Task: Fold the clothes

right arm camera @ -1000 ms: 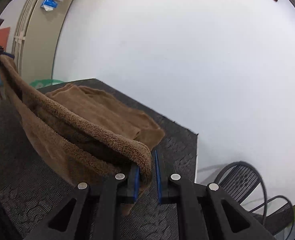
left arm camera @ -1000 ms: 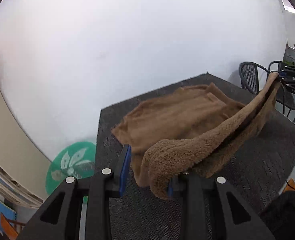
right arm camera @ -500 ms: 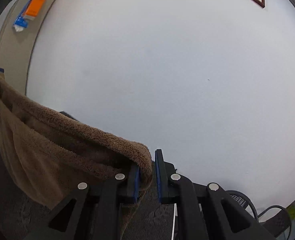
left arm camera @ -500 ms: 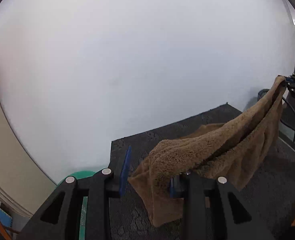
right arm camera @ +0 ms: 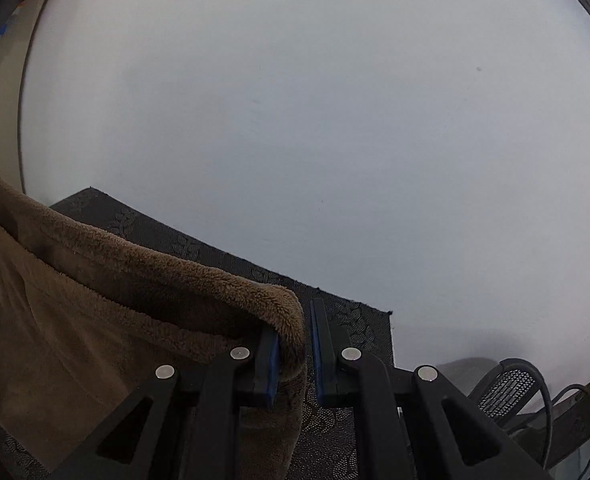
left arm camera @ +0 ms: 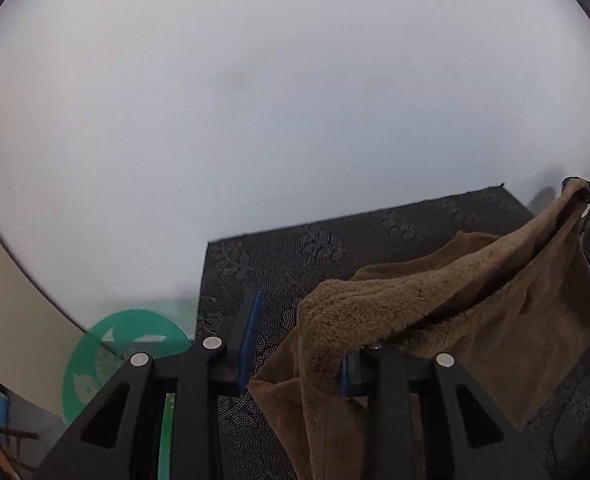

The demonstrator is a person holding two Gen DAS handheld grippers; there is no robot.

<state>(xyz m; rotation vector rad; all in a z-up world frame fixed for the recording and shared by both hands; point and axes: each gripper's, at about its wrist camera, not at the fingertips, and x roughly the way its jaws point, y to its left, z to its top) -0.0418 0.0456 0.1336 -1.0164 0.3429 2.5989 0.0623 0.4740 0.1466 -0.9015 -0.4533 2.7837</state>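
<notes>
- The left gripper [left arm camera: 295, 344] is keeping its black fingers with blue pads partly apart; the fluffy brown fleece garment [left arm camera: 435, 320] is draping over its right finger [left arm camera: 359, 368], while the left finger [left arm camera: 247, 340] is standing clear of the cloth. Whether the pads are actually pinching the fabric I cannot tell.
- The right gripper [right arm camera: 295, 352] is holding its fingers nearly together, clamping on the other end of the garment [right arm camera: 115, 300], whose plush edge is curling over the left pad [right arm camera: 273, 360].
- The garment is hanging stretched between both grippers above the dark patterned mat-covered surface [left arm camera: 295, 256], sagging in the middle; whether its lowest fold is touching the surface cannot be seen.
- Compared with a second ago, the bulk of the cloth is no longer lying spread on the surface; it is now lifted, and more bare mat is showing.
- A plain white wall [left arm camera: 295, 100] is filling most of both views.
- A green round sign with white markings [left arm camera: 127, 344] is showing beyond the surface's left edge, and a black mesh chair [right arm camera: 511, 388] is standing past its right corner.
</notes>
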